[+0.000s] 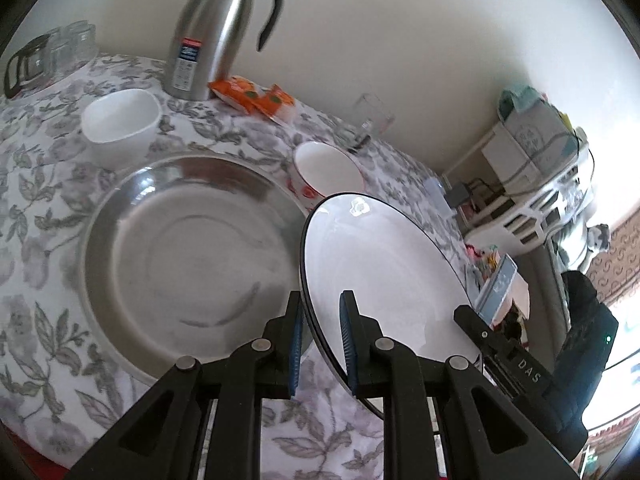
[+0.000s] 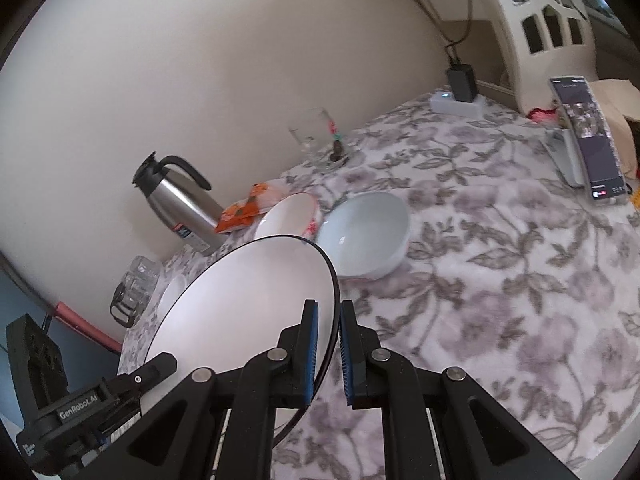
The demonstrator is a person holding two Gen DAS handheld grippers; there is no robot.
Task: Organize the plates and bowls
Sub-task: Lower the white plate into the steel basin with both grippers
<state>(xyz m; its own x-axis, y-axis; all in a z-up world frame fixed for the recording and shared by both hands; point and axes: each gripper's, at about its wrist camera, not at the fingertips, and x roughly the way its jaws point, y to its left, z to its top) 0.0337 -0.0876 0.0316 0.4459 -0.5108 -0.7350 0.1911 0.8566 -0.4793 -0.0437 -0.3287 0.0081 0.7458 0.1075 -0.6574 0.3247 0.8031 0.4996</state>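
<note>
We have the white plate (image 1: 384,276) clamped by its rim on both sides, left gripper (image 1: 320,344) and right gripper (image 2: 329,350), lifted clear of the tablecloth (image 2: 500,280), and next we judge it goes onto the steel plate (image 1: 192,256).

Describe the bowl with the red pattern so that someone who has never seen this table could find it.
On the floral tablecloth, start at the steel thermos jug by the wall and go past the orange packets. The bowl with the red pattern stands behind the big steel dish; the other bowls are plain white.
</note>
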